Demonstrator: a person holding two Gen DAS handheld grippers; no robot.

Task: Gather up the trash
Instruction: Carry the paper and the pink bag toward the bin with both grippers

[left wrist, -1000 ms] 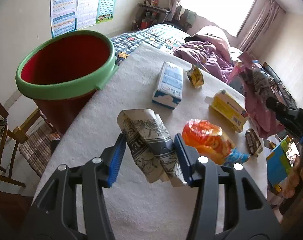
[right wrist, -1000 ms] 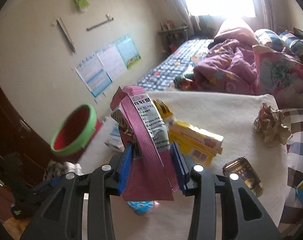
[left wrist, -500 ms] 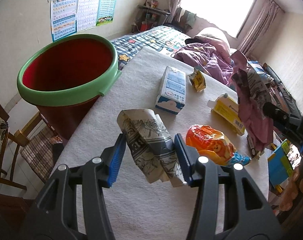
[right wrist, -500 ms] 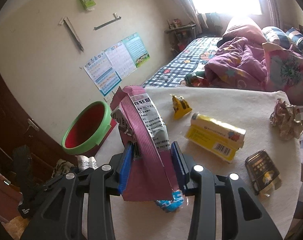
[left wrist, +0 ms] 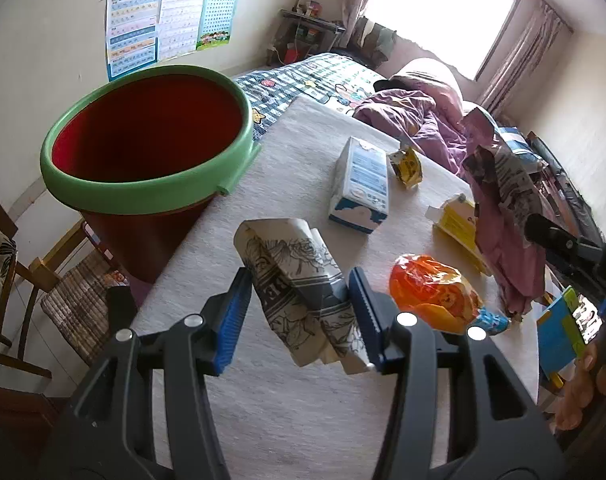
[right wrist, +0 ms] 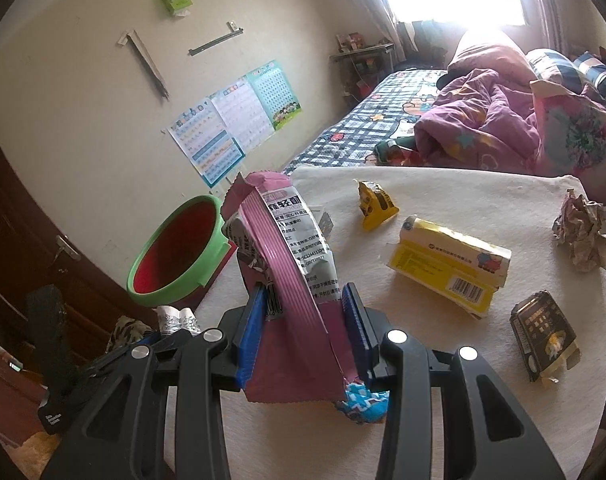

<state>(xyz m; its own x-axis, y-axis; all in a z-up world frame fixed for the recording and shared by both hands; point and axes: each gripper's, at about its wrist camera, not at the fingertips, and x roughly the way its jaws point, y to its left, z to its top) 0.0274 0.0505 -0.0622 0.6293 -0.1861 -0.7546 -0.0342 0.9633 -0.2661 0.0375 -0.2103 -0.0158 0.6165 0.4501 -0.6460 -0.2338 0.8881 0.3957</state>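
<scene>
While my left tool (left wrist: 299,312) pinches a folded paper (left wrist: 299,280) above the counter (left wrist: 263,400), my right tool (right wrist: 303,328) pinches a pink wrapper (right wrist: 287,248) (upright). The bucket (left wrist: 143,196) stands beside the counter's edge.

Wall posters (left wrist: 171,24), rumpled purple bedding (left wrist: 407,114), wooden chair (left wrist: 35,280).

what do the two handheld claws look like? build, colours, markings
Both match. Left claw: black plastic frame with triangular cut-outs, blue ribbed pads, round silver fasteners on the finger bases. Right claw: same black frame, blue pads, silver fasteners. No cables or sleeves visible.
</scene>
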